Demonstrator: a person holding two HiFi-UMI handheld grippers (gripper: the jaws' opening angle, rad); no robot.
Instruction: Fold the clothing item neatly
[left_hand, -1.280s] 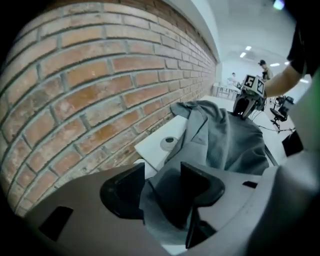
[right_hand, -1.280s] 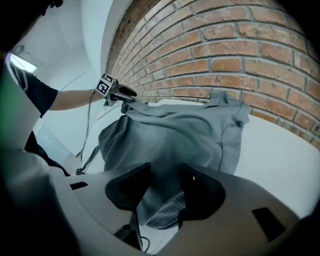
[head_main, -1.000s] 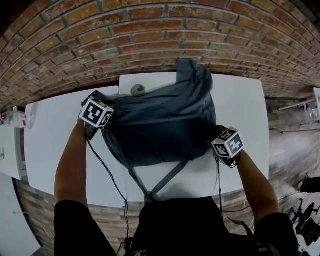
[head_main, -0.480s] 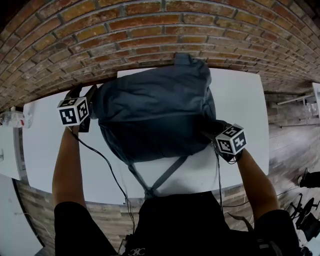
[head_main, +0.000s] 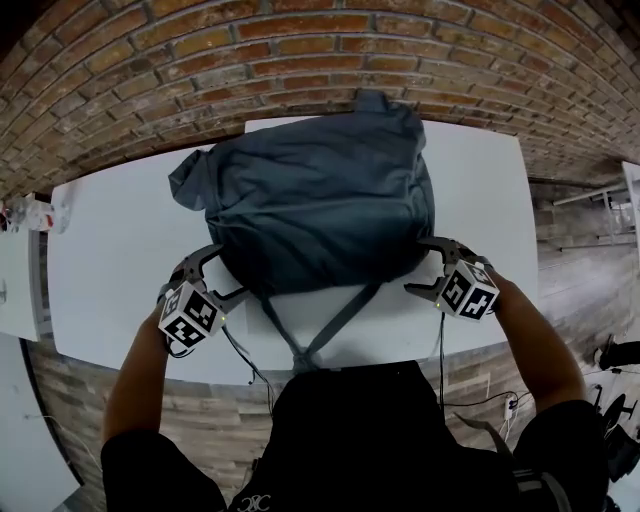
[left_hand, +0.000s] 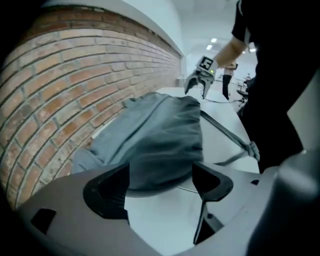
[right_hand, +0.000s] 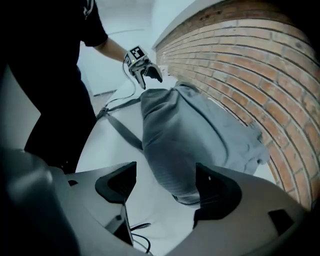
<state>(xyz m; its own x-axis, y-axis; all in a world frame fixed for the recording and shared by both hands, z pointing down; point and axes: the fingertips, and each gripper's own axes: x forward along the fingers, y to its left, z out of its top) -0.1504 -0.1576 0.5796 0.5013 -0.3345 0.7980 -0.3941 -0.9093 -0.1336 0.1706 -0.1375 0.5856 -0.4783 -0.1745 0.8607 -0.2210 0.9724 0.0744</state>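
One dark grey clothing item (head_main: 320, 205), two grippers. By the table's (head_main: 110, 250) front edge, leftward: left gripper (head_main: 228, 272), jaws just opened and spread wide, the item's hem in line between them, unpinched. Over the table's middle, reaching the back edge: the item, bunched in one mound, two straps (head_main: 340, 320) trailing to the front edge. Rightward: right gripper (head_main: 420, 266), jaws likewise just opened, spread, hem between, ungripped.
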